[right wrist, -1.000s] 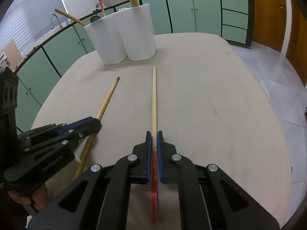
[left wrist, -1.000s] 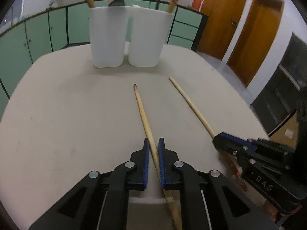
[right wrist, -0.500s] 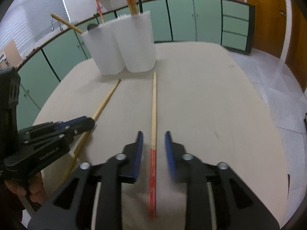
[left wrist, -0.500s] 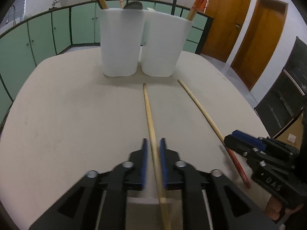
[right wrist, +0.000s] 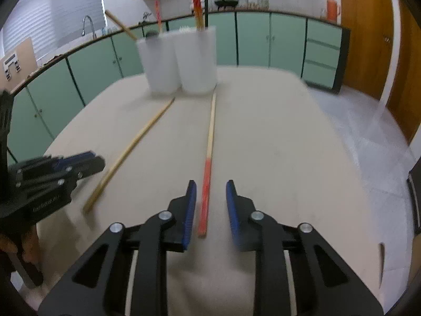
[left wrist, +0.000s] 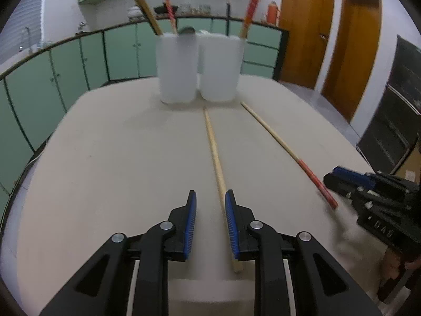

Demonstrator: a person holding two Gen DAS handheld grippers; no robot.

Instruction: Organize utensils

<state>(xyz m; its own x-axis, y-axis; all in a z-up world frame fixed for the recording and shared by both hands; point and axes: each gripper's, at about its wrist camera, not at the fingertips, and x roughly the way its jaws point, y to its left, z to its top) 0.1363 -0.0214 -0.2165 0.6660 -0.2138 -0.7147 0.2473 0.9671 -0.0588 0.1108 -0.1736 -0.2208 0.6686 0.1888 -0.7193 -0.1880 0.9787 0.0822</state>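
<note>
The beige table [left wrist: 110,158] carries two white holders [left wrist: 200,68] at its far side, already stocked with upright chopsticks, and two loose sticks lying lengthwise toward them. The plain wooden chopstick [left wrist: 215,158] runs between the fingers of the left claw [left wrist: 210,205], which stands released with the stick hugging its right pad. The red-ended chopstick [right wrist: 208,168] lies between the fingers of the right claw [right wrist: 209,194], whose jaws are closing without pressing it yet. Biggest risk: each claw sits over the extreme near tip, so a pinch there would likely let the long end droop or swing. Smaller risk: the off-centre wooden stick may roll aside as the pads meet
</note>
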